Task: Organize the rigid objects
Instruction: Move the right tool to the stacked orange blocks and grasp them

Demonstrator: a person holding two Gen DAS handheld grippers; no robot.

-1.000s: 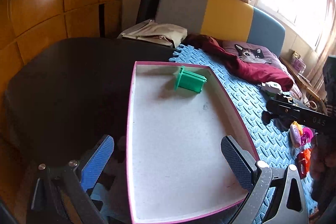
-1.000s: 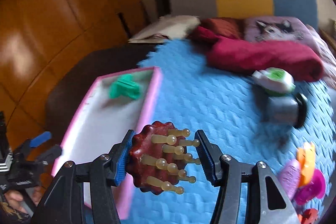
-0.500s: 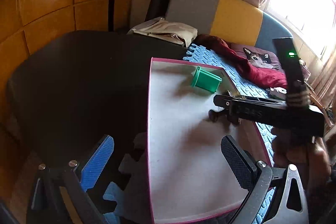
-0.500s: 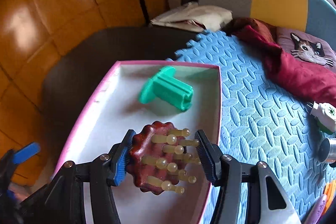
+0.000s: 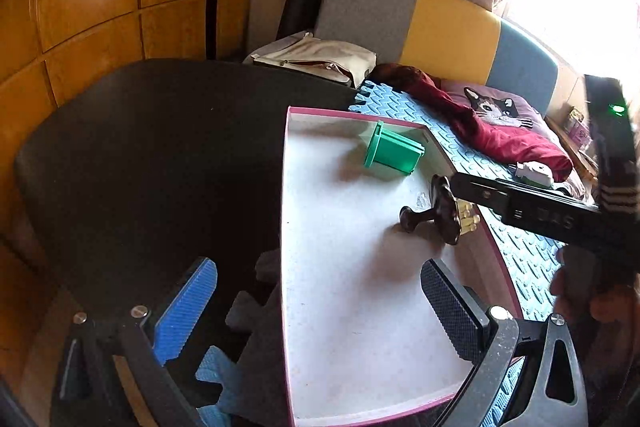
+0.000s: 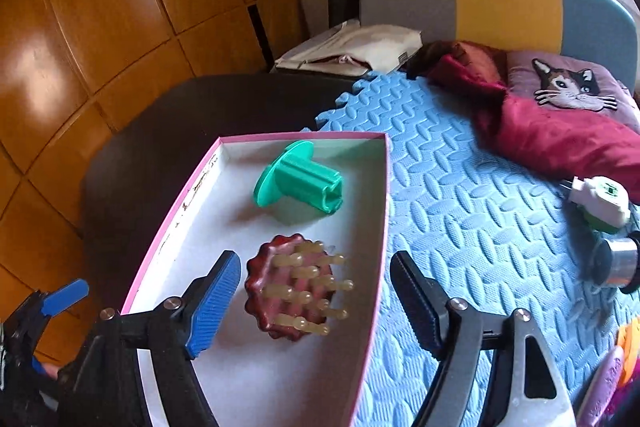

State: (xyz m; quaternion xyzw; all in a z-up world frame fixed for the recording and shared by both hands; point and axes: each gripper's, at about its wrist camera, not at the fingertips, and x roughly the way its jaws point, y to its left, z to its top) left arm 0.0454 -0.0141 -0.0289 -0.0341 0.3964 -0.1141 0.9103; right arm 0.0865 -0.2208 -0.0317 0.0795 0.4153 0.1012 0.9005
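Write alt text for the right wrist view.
The right gripper is opening around a dark red massage brush inside a pink-rimmed box, pads clear of it. A green plastic piece lies farther back.

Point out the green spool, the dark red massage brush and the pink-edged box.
green spool (image 6: 300, 183), right wrist view, on its ribbed barrel.
dark red massage brush (image 6: 294, 285), right wrist view, on its studded face.
pink-edged box (image 6: 382, 227), right wrist view, on its right wall.

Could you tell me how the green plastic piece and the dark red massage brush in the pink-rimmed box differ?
The green plastic piece is bright green, a ribbed tube with a round flange, lying on its side near the box's far end. The dark red massage brush is a scalloped disc with pale round-tipped pegs and a knob handle, nearer, between the right gripper's opening fingers, which do not touch it. Both are rigid and inside the pink-rimmed box.
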